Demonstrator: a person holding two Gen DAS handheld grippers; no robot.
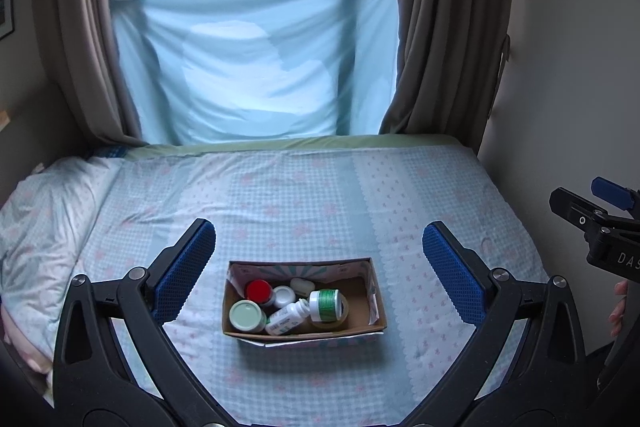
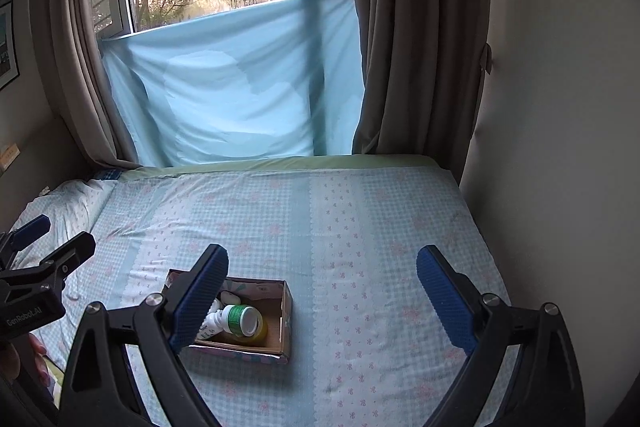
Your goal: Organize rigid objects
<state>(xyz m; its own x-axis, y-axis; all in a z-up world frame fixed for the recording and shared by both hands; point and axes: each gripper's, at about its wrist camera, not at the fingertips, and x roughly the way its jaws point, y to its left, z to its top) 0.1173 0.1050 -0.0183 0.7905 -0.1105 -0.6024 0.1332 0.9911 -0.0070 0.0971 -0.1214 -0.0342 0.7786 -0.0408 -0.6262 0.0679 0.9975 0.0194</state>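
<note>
A small open cardboard box (image 1: 378, 301) rests on the checked bedsheet, below and between the fingers of my left gripper (image 1: 318, 225), which is open and holds nothing. Inside the box are a red-lidded jar (image 1: 259, 291), a pale green-lidded jar (image 1: 247, 315), a white bottle (image 1: 288, 317) lying on its side, a green-labelled jar (image 1: 328, 305) and small white pieces. My right gripper (image 2: 322, 249) is open and empty above the bed; its left finger hides part of the box (image 2: 286, 307). Each gripper shows at the edge of the other's view: right gripper (image 1: 588, 199), left gripper (image 2: 52, 233).
A pillow (image 1: 48, 215) lies at the bed's left end. A light blue sheet (image 1: 256, 67) hangs over the window behind the bed, between brown curtains (image 1: 436, 27). A wall (image 2: 560, 147) borders the bed on the right. A person's fingers (image 1: 618, 307) hold the right gripper's handle.
</note>
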